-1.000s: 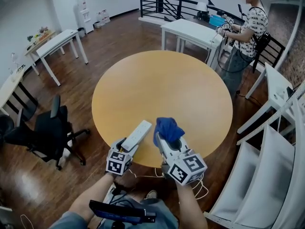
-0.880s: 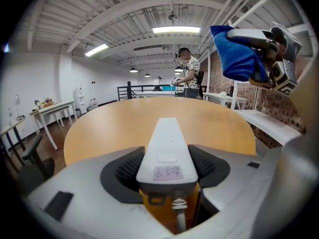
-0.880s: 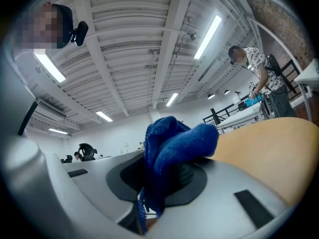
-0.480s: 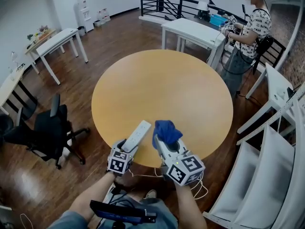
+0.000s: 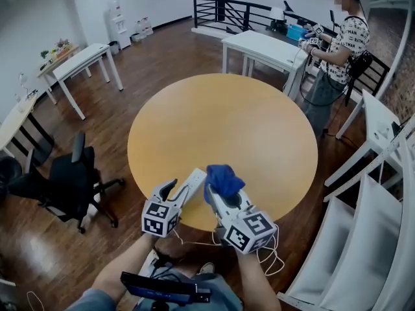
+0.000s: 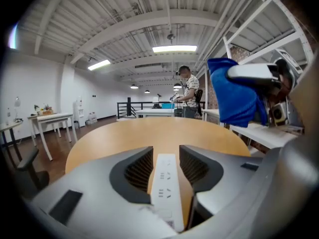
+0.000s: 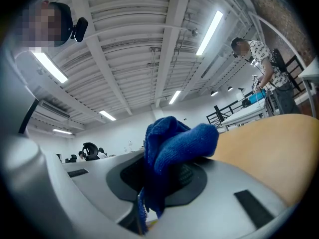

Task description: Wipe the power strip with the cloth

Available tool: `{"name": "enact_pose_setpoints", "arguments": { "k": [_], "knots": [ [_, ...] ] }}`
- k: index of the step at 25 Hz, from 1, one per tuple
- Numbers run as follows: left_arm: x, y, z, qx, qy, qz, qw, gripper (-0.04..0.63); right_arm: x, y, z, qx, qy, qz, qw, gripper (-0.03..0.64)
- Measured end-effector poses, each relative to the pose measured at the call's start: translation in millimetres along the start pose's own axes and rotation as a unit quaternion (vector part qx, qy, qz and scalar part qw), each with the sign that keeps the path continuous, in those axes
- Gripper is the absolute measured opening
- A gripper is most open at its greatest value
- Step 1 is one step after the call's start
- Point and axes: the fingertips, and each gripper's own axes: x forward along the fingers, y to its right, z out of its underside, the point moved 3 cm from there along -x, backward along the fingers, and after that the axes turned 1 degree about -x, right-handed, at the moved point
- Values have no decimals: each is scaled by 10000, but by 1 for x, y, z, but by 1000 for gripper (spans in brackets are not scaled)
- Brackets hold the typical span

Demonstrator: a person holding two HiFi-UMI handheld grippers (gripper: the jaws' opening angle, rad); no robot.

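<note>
The white power strip (image 5: 192, 181) lies lengthwise between my left gripper's (image 5: 174, 192) jaws, held at its near end and raised over the front edge of the round wooden table (image 5: 220, 115). These jaws have just been closing, and the pads now press on the strip (image 6: 165, 180). The left gripper (image 6: 166, 164) points slightly downward across the table. My right gripper (image 5: 224, 188) hovers just right of the strip, shut on a bunched blue cloth (image 5: 220, 177). The cloth (image 7: 175, 142) fills the right gripper's (image 7: 168, 176) jaws and sticks out above them. It also shows as a blue cloth (image 6: 235, 94) in the left gripper view.
A white cable (image 5: 271, 259) hangs below the table's near edge. A black office chair (image 5: 70, 179) stands at the left. White tables (image 5: 262, 45) and a person (image 5: 337, 41) are at the back right. White shelving (image 5: 366, 232) stands at the right.
My left gripper's jaws closed on the power strip and rose, lifting the strip's near end off the table. The right gripper with the cloth stayed almost where it was.
</note>
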Motion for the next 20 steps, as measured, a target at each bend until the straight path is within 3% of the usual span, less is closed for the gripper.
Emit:
{"name": "enact_pose_setpoints", "arguments": {
  "k": [4, 7, 10, 14, 20],
  "knots": [
    [-8, 16, -43, 150, 445, 194, 9987, 148, 2, -5, -9, -112, 63, -85, 9999, 67],
    [-18, 18, -69, 150, 784, 194, 9966, 61, 3, -8, -17, -174, 166, -101, 9997, 66],
    [-32, 25, -97, 135, 1170, 261, 9927, 16, 2, -11, -28, -283, 278, -96, 9992, 66],
    [-50, 42, -127, 294, 1539, 402, 9868, 8, 0, -15, -43, -470, 421, -95, 9980, 66],
    [-59, 46, -139, 358, 1708, 410, 9838, 8, 1, -21, -51, -719, 459, -65, 9963, 63]
  ]
}}
